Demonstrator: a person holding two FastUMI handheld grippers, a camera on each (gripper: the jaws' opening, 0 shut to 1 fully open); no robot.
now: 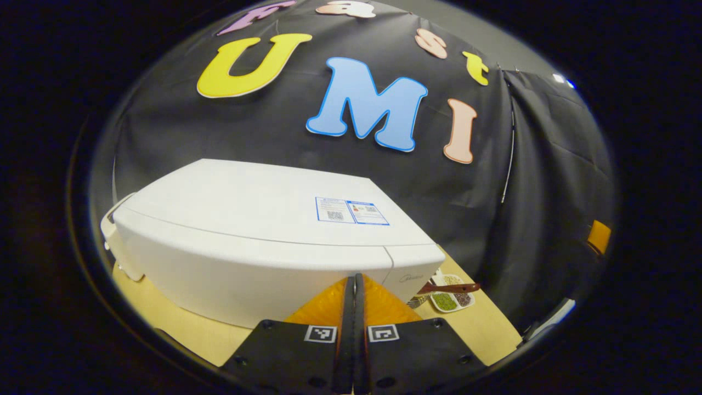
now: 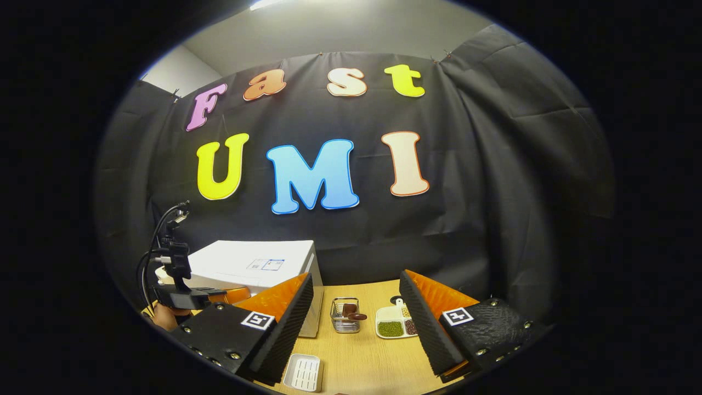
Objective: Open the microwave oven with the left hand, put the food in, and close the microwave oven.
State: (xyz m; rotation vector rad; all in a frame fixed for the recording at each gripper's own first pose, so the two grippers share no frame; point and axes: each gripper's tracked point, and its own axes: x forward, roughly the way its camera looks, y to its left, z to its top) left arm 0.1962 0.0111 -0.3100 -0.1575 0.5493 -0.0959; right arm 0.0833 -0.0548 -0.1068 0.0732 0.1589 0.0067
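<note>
Left gripper view, tight on the microwave [image 1: 263, 241]: shows the left gripper [image 1: 354, 299] with jaws pressed flat together, gripping nothing, hanging just off the near front face towards its right end. Looks like the set-up for the opening step, since closed fingers suit hooking or pushing a door better than pinching. Finds the door flush with the casing, so opening not yet done. Cannot make out a handle or latch from this angle.

Right gripper view, from farther back and to the right: catches the right gripper [image 2: 356, 323] spread wide and empty, held above the table [image 2: 362, 356], well clear of the microwave. Seems parked there to leave room for the door swing and to be ready for the pick-up. Frames between its fingers a wire basket [image 2: 345, 315] holding a brown item and, just right of it, a divided dish [image 2: 396, 323] with green and dark fillings. Places both near the microwave's right side, within short reach of the opening. Cannot say for certain which counts as the food; likely one of these two. Picks out a small white tray [image 2: 303, 372] at the near edge, apart from the rest, and at far left a hand [image 2: 162, 317] under the cabled left tool.

Puts the task at its start: door shut, food outside.
</note>
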